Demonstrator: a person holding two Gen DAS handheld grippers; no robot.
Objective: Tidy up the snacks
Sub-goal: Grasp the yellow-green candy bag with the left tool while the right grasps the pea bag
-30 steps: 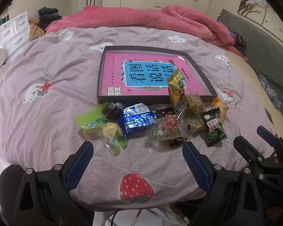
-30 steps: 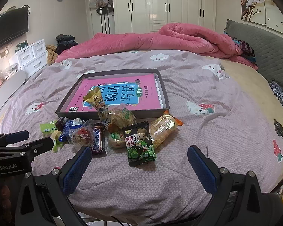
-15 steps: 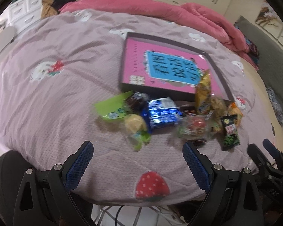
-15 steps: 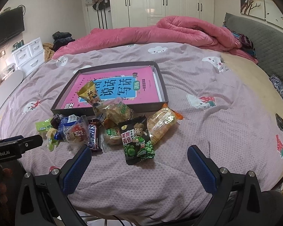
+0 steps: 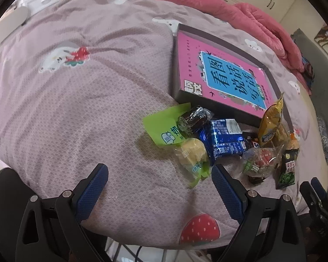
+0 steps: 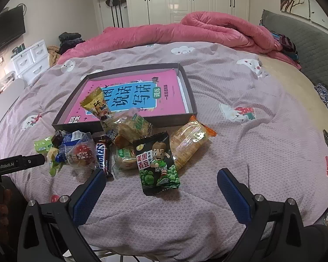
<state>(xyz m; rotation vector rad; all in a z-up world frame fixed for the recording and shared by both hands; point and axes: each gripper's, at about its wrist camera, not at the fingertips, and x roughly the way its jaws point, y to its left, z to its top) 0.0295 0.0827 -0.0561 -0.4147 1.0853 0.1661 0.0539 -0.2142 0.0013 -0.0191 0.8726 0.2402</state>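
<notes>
Both my tongs hang wide open and empty: left gripper [image 5: 159, 183] over bare bedspread [image 5: 76, 100], right gripper [image 6: 161, 185] just short of the green pea packet [image 6: 157, 163] at twelve o'clock. The snacks [image 6: 120, 142] lie heaped beyond, against the near wall of the tray [image 6: 192, 100]. I judge this the approach; next I must close on one packet

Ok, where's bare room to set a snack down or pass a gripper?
Free: bedspread left of the green packet, and right of the orange packet. The tray holds only the pink book. Crowded: along the tray's near wall.
</notes>
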